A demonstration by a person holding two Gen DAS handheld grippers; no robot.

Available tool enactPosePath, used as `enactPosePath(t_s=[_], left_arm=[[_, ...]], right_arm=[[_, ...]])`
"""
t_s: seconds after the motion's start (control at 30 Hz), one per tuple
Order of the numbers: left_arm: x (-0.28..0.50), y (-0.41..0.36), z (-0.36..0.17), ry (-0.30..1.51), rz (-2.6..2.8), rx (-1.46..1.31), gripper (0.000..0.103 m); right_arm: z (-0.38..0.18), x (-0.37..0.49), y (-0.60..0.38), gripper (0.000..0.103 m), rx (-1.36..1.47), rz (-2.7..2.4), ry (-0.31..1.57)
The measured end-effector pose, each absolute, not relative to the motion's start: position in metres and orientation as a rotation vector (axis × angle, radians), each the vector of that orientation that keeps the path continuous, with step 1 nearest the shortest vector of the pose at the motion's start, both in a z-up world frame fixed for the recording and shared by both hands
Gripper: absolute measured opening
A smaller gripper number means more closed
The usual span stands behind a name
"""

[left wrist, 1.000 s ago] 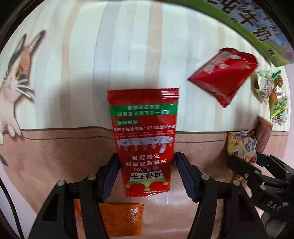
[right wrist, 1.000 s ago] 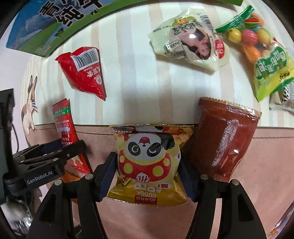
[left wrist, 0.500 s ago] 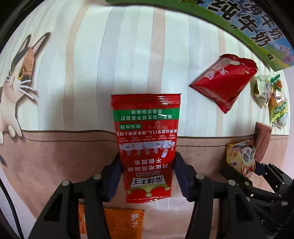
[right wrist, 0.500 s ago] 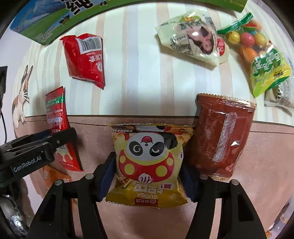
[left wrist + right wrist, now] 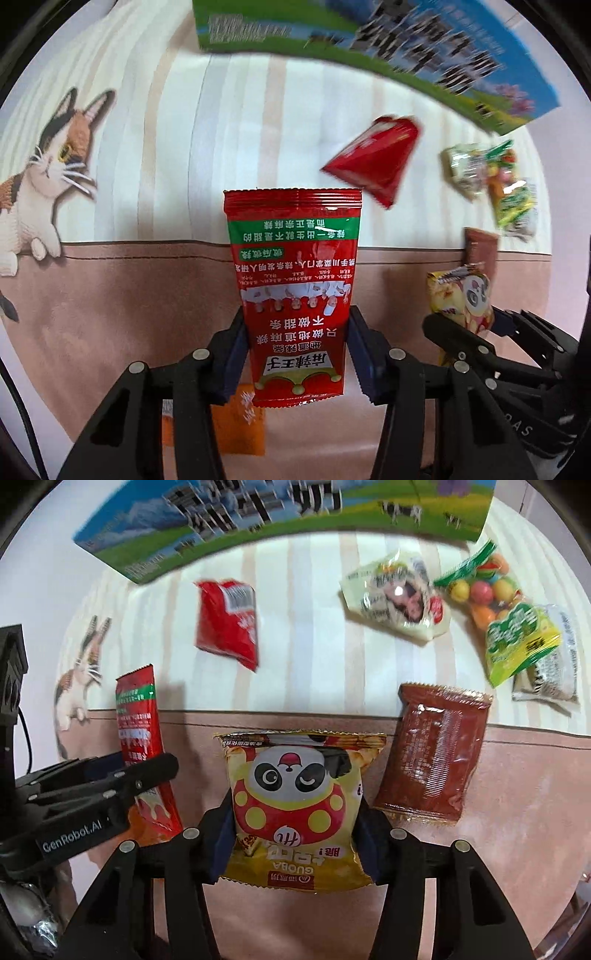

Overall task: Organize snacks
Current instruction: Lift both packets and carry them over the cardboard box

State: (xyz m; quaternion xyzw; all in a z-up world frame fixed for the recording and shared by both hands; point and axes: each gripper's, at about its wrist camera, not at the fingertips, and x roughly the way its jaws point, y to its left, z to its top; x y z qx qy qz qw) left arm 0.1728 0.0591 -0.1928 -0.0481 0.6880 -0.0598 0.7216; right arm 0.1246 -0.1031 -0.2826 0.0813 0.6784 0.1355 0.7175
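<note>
- We grip the red spicy-strip packet (image 5: 293,295) in the left gripper (image 5: 295,354); its blue pads (image 5: 236,350) press the packet's lower sides and the jaws are closing on it.
- In the left wrist view the packet stands upright at centre frame, its print upside down, its top edge crossing the line where the striped cloth (image 5: 184,129) meets the pink band (image 5: 110,295).
- We grip the yellow panda snack bag (image 5: 297,805) in the right gripper (image 5: 295,838); its jaws are closing too, pads pinching the bag's lower half.
- From the panda bag in the right wrist view, the brown packet (image 5: 436,753) lies at 2 o'clock, just beside it on the cloth.
- A red pouch (image 5: 229,624) lies at 11 o'clock, well apart; the pale green bag (image 5: 399,598) sits at 1 o'clock.
- The candy-ball bag (image 5: 498,613) lies right of the pale green one, touching a white wrapper (image 5: 550,668) at the far right.
- A milk carton box (image 5: 280,520) spans the 12 o'clock edge.
- An orange sachet (image 5: 240,421) lies flat at 7 o'clock below the left gripper, partly hidden by its finger.
- A printed cat (image 5: 44,177) decorates the cloth at 9 o'clock in the left view.
</note>
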Motion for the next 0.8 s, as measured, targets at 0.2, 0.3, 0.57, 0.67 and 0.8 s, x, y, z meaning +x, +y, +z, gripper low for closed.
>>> enactPosePath(t_s=[0.2, 0.3, 0.57, 0.67, 0.8], left_arm=[[0.175, 0.058, -0.123, 1.410, -0.209, -0.143, 0.047], [0.179, 0.049, -0.084, 1.340, -0.250, -0.175, 0.047], [0.243, 0.004, -0.033, 1.222, -0.321, -0.235, 0.048], [0.286, 0.000, -0.026, 1.205, -0.288, -0.235, 0.048], [0.335, -0.003, -0.026, 1.239, -0.259, -0.231, 0.048]], right_arm=[[-0.219, 0.125, -0.129, 0.057, 0.256, 0.346, 1.406], [-0.173, 0.134, -0.145, 0.057, 0.291, 0.364, 1.331], [-0.077, 0.202, -0.165, 0.057, 0.285, 0.361, 1.124], [-0.064, 0.240, -0.168, 0.057, 0.259, 0.335, 1.087], [-0.061, 0.288, -0.163, 0.057, 0.221, 0.303, 1.090]])
